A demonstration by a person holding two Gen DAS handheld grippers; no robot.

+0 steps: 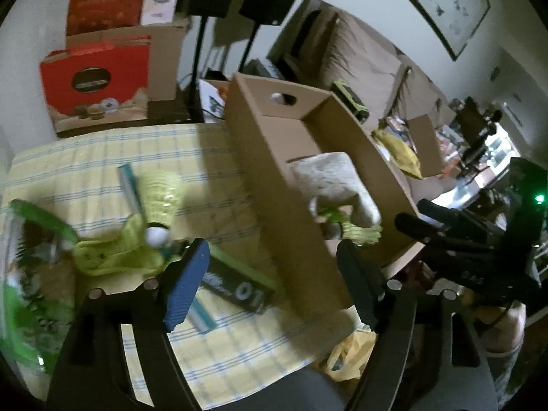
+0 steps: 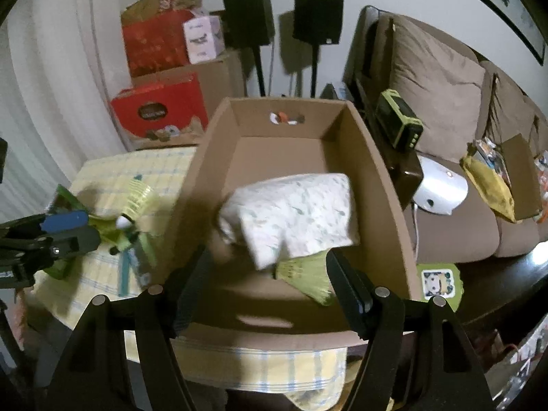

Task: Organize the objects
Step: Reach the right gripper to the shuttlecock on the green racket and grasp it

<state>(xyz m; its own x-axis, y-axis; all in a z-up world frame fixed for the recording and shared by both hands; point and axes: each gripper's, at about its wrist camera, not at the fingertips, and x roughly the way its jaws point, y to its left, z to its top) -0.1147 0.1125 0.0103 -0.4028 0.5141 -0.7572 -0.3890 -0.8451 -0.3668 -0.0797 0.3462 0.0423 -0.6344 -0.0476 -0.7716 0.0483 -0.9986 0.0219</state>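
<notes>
A brown cardboard box (image 1: 274, 130) stands on the yellow checked tablecloth (image 1: 85, 171). Inside it lie a white patterned tissue pack (image 2: 294, 212) and a yellow-green shuttlecock (image 2: 304, 274). My right gripper (image 2: 269, 287) hangs open over the box's near end, and its pads touch neither item. My left gripper (image 1: 270, 284) is open above the table beside the box's left wall, with nothing between its fingers. Another shuttlecock (image 1: 159, 202), a yellow-green cloth piece (image 1: 116, 253) and a black pack marked 01 (image 1: 239, 287) lie on the cloth.
A green plastic bag (image 1: 30, 260) lies at the table's left edge. Red gift boxes (image 2: 161, 109) and two black speakers on stands (image 2: 318, 17) stand behind the table. A brown sofa (image 2: 438, 78) with clutter runs along the right. A yellow bag (image 1: 349, 356) hangs at the table's front edge.
</notes>
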